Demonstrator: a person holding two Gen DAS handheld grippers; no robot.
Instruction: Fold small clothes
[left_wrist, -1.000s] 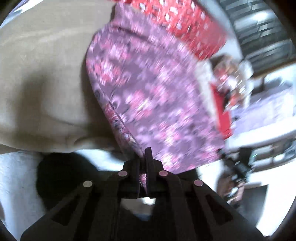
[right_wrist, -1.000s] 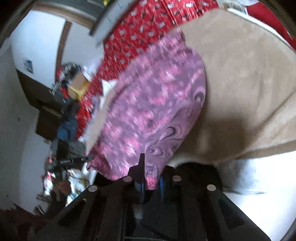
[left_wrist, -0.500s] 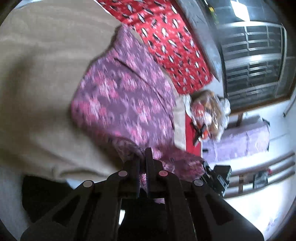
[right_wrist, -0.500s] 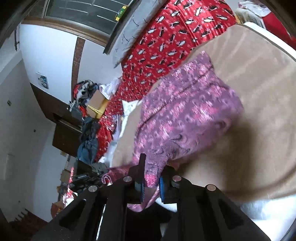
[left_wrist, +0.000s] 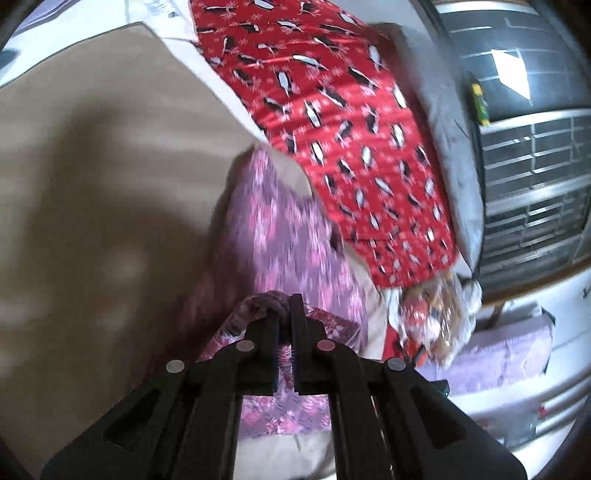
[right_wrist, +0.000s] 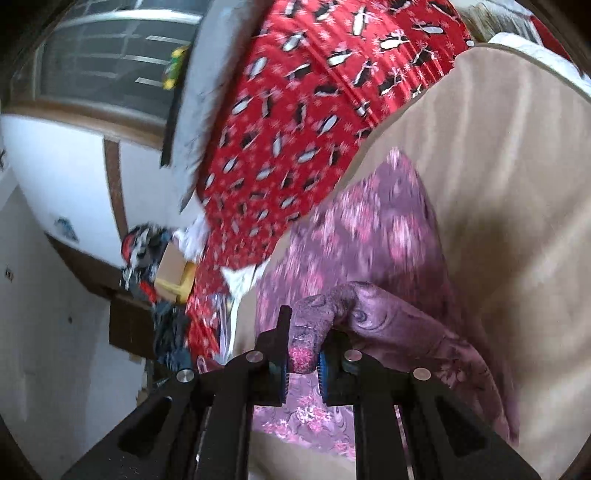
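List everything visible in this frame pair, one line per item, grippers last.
purple patterned garment: 1, purple-pink, on the tan blanket, near edge lifted by both grippers
tan blanket: 1, beige, under the garment
red penguin-print cloth: 1, red, beyond the garment
barred window: 1, dark, behind the red cloth
cardboard box: 1, brown, on a cluttered shelf
left gripper: 1, black, shut on garment
right gripper: 1, black, shut on garment

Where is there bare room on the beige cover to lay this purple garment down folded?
The beige cover is bare on the side of the purple garment away from the red penguin cloth. In the right wrist view the same bare stretch shows. It is crowded past the garment's other side: red cloth, then a cluttered pile.
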